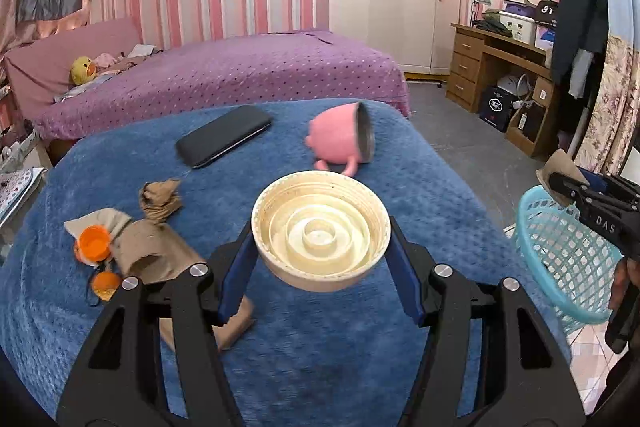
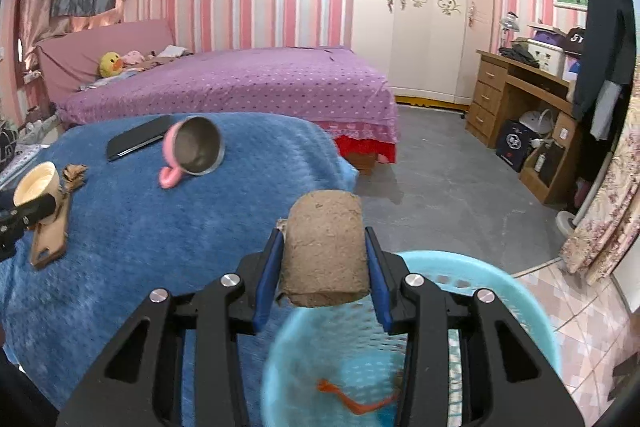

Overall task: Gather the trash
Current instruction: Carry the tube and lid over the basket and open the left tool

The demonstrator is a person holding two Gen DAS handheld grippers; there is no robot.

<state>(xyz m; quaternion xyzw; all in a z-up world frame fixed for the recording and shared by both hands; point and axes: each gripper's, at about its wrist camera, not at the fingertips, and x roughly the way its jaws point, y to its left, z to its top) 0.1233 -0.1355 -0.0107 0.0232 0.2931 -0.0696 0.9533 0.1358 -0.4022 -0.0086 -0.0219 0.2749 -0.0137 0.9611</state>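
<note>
Cardboard tube [image 2: 324,255] held upright in right gripper [image 2: 325,267].

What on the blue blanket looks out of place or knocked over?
The pink cup lies tipped on its side, handle against the blue blanket, its mouth open sideways. A black phone lies beside it, among crumpled brown paper and orange caps, though it hardly looks like trash.
</note>
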